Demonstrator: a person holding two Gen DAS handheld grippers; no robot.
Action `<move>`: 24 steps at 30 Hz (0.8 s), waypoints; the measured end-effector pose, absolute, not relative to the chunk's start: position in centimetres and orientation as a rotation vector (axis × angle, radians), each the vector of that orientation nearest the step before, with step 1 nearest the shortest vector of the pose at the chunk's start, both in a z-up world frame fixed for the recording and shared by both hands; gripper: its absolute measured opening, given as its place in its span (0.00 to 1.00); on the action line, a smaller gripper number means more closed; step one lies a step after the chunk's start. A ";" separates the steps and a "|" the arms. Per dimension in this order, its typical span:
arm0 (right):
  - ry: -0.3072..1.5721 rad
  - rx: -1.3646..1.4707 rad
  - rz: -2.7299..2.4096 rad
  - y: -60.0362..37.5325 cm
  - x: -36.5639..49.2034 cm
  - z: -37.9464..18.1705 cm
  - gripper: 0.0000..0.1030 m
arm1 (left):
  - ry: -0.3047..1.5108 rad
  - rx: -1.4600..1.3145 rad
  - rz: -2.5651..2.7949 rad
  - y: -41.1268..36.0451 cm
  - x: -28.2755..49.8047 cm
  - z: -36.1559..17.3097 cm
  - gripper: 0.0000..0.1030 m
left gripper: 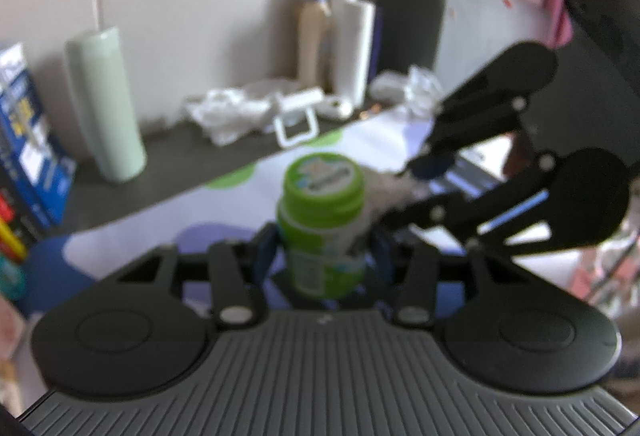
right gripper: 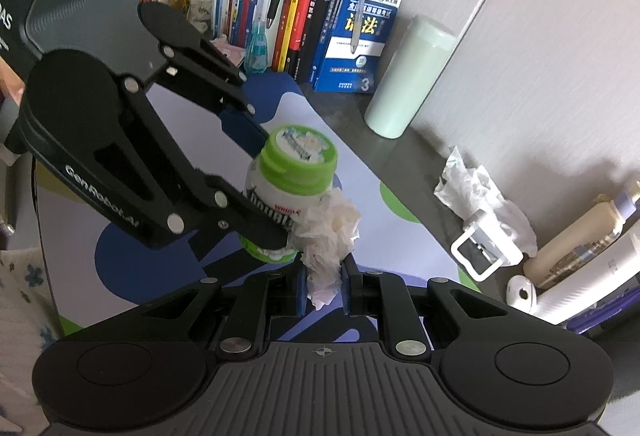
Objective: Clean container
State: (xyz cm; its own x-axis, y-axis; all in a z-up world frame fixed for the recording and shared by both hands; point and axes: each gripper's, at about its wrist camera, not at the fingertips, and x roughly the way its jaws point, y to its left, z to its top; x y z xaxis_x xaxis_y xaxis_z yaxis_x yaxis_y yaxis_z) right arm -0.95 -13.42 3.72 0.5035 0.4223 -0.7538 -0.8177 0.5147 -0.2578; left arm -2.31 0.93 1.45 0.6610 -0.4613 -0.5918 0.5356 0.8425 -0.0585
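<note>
Wiping is in hand: at frame centre the left gripper (left gripper: 324, 256) clamps the bottle (right gripper: 288, 187); the right gripper (right gripper: 324, 276) pinches a tissue (right gripper: 328, 232) against its side. Next, rub onward.

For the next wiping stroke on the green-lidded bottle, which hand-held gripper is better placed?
The right hand-held gripper: it already pinches the crumpled tissue against the bottle. The left hand-held gripper is shut on the bottle, holding it.
</note>
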 end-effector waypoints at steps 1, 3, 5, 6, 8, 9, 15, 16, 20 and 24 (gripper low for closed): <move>0.678 -0.661 0.818 -13.4 -1.0 3.9 0.15 | 0.634 0.126 -0.566 0.9 -2.3 1.4 0.46; 0.673 -0.658 0.817 -13.5 -1.0 4.1 0.15 | 0.634 0.128 -0.566 0.9 -2.4 1.4 0.46; 0.667 -0.656 0.817 -13.6 -1.0 4.3 0.15 | 0.634 0.130 -0.568 0.9 -2.5 1.5 0.46; 0.664 -0.655 0.816 -13.6 -1.0 4.4 0.15 | 0.634 0.133 -0.566 0.8 -2.5 1.4 0.46; 0.659 -0.653 0.816 -13.7 -1.0 4.6 0.15 | 0.635 0.143 -0.563 0.7 -2.5 1.4 0.46; 0.656 -0.652 0.815 -13.7 -1.0 4.7 0.15 | 0.636 0.145 -0.563 0.6 -2.5 1.4 0.46; 0.657 -0.649 0.817 -13.8 -1.1 4.7 0.15 | 0.632 0.143 -0.568 0.5 -2.5 1.5 0.46; 0.659 -0.650 0.818 -13.8 -1.1 4.6 0.15 | 0.632 0.143 -0.568 0.5 -2.5 1.5 0.46; 0.673 -0.656 0.819 -13.6 -1.1 4.0 0.15 | 0.632 0.142 -0.566 0.5 -2.5 1.5 0.46; 0.686 -0.656 0.823 -13.5 -1.1 3.4 0.15 | 0.629 0.138 -0.560 0.6 -2.5 1.6 0.46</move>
State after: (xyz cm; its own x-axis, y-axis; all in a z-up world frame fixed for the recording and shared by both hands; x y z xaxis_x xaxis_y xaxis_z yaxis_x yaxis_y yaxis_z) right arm -1.05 -13.52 3.45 0.4974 0.4260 -0.7557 -0.8199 0.5154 -0.2492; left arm -2.47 0.59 1.61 0.6663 -0.4541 -0.5914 0.5357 0.8433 -0.0440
